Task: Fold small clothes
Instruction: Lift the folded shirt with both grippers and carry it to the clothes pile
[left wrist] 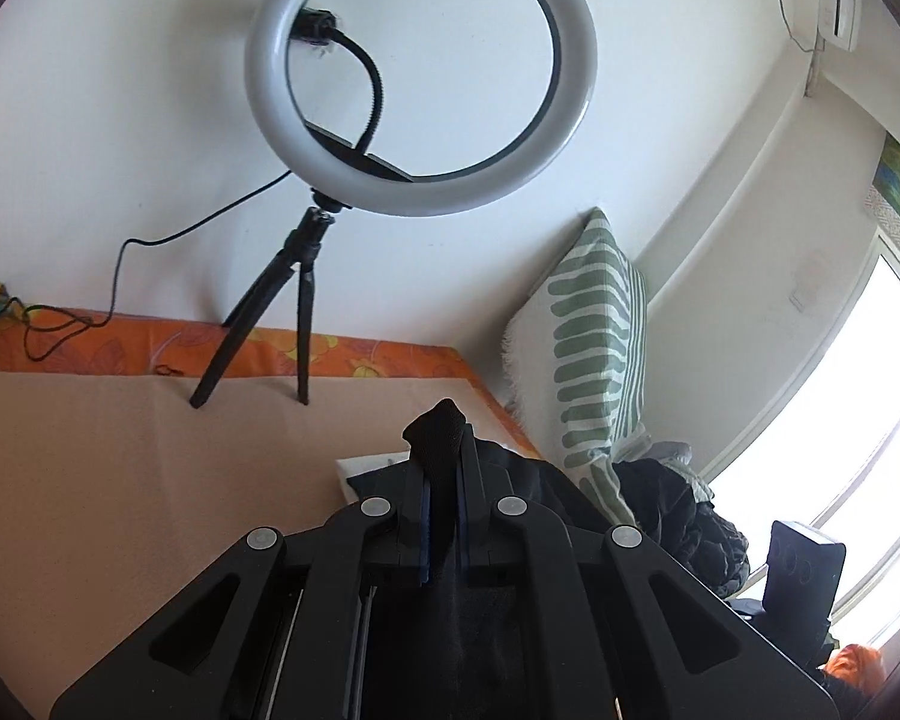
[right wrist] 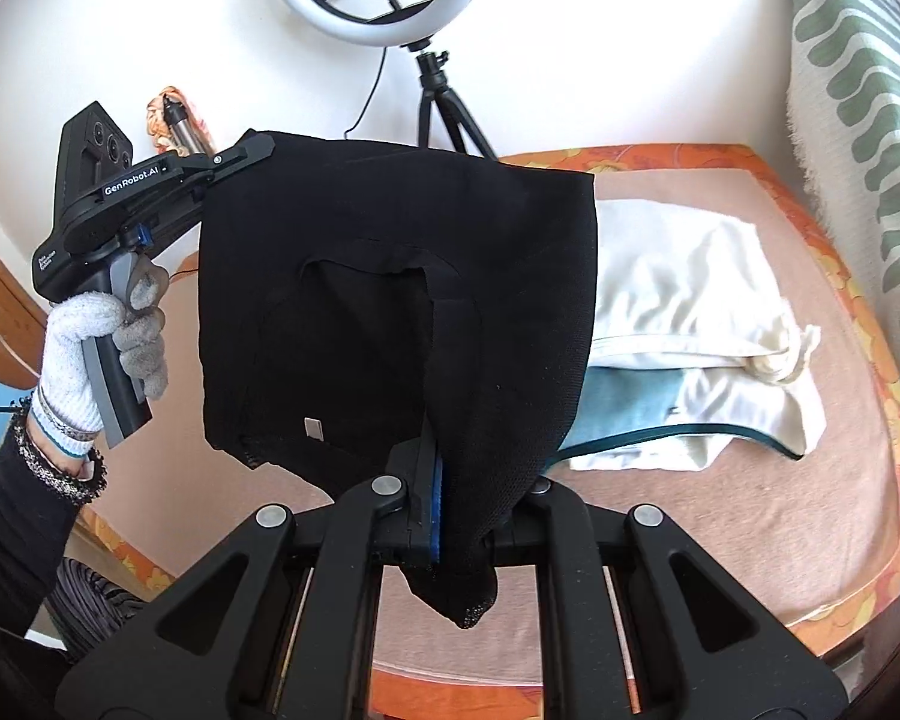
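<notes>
So that it hangs open for folding, both grippers, left [right wrist: 258, 147] and right [right wrist: 450, 480], pinch the black garment [right wrist: 390, 300] taut above the bed [right wrist: 720, 510].

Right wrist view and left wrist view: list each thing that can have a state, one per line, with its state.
Left hand-held gripper: shut on the black garment.
Right hand-held gripper: shut on the black garment.
Black garment: lifted, hanging spread between both grippers, not yet folded.
White garment: folded, on top of the stack.
White and teal garment: folded, under the white one.
Ring light: upright on its tripod; cannot tell if lit.
</notes>
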Motion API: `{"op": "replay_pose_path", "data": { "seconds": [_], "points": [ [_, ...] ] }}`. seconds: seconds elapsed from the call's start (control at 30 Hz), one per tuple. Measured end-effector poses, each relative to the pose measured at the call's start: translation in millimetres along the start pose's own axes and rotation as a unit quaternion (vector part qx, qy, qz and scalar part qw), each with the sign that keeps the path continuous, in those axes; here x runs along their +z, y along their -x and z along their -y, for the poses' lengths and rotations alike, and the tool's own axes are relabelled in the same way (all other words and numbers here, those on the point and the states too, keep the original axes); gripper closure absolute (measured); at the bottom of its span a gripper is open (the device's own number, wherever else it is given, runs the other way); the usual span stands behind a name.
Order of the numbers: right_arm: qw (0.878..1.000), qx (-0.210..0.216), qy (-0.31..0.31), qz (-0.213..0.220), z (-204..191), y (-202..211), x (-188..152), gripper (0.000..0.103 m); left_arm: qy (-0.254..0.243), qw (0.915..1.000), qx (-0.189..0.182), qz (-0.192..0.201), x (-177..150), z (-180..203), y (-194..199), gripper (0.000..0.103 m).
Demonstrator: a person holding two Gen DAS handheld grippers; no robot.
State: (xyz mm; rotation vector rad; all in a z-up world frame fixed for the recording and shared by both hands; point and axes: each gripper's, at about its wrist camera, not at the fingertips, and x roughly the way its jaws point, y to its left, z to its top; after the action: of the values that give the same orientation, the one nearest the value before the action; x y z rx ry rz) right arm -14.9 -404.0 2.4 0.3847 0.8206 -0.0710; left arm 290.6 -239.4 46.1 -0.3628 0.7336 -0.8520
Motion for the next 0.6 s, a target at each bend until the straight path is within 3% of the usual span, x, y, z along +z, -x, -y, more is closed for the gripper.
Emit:
{"op": "replay_pose_path", "data": {
  "seconds": [0.33, 0.6],
  "points": [
    [0.995, -0.089, 0.025, 0.021, 79, 14, 41, 0.093, -0.015, 0.9996, -0.025, -0.003, 7, 48, -93, 0.099],
    [0.999, -0.048, -0.011, 0.012, 143, -21, 51, 0.093, -0.001, 0.9996, 0.021, -0.019, -2, 32, -152, 0.099]
  ]
}}
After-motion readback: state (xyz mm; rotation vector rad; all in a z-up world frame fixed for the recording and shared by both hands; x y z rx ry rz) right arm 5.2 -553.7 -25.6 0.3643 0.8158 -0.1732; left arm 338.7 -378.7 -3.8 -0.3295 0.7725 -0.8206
